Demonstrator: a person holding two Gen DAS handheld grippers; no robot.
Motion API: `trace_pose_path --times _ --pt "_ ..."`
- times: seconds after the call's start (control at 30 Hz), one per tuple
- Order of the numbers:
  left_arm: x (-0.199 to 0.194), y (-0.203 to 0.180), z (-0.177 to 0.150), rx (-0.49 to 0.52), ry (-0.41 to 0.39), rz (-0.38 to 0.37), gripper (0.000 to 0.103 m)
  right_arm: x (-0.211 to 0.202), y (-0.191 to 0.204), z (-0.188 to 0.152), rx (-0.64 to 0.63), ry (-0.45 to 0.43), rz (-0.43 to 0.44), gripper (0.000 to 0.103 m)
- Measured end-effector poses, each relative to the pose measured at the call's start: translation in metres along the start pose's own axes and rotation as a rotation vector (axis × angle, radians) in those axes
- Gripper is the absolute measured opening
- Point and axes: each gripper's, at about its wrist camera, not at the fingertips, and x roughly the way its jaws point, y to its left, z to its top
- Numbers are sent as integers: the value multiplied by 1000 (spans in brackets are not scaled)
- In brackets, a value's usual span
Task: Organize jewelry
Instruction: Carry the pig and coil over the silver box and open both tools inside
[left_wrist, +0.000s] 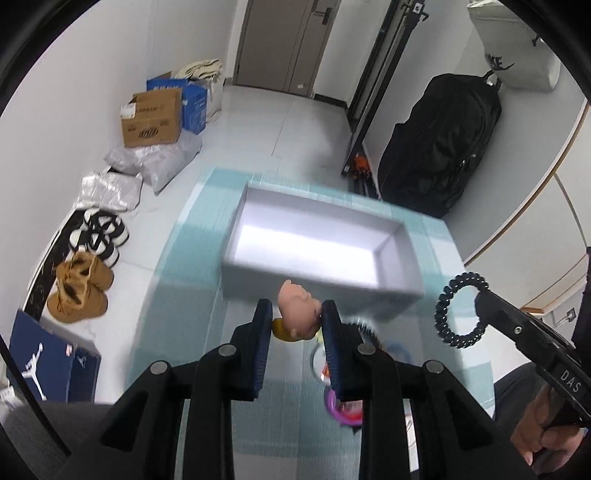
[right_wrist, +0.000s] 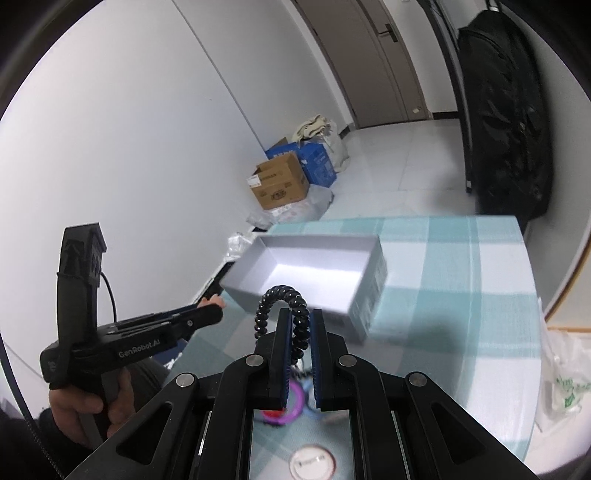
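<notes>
My left gripper (left_wrist: 297, 314) is shut on a pink pig-shaped charm (left_wrist: 298, 312) and holds it above the table, just in front of the open white box (left_wrist: 391, 236). My right gripper (right_wrist: 298, 319) is shut on a black spiral hair tie (right_wrist: 282, 299), held above the table near the box's front wall (right_wrist: 258, 295); the tie also shows in the left wrist view (left_wrist: 461, 306). More jewelry lies on the checked cloth below: a purple ring (right_wrist: 291, 402), a purple band (left_wrist: 341, 410) and a round white piece (right_wrist: 312, 463).
The table has a teal and white checked cloth (right_wrist: 461, 288). On the floor to the left are cardboard boxes (left_wrist: 153, 118), plastic bags (left_wrist: 162, 162) and shoes (left_wrist: 81, 291). A black bag (left_wrist: 443, 147) stands behind the table. A plastic bag (right_wrist: 565, 384) lies at the right.
</notes>
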Motion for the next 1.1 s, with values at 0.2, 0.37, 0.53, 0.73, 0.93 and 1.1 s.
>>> trace_pose_path --times 0.2,0.37,0.53,0.73,0.93,1.1 --pt "12 4 34 -4 -36 8 22 18 10 35 -45 -25 20 9" --pt "30 6 51 11 -18 -17 22 43 8 54 -72 -18 15 9" --pt "53 6 56 27 29 -41 22 64 -4 61 -63 16 3 9" --pt "75 4 57 2 109 -98 22 82 -18 62 -38 52 -16 9" --pt "86 1 61 -9 150 -141 22 96 -22 59 -33 93 -30 9" --pt "92 2 62 -27 166 -183 22 104 -25 57 -30 116 -22 9"
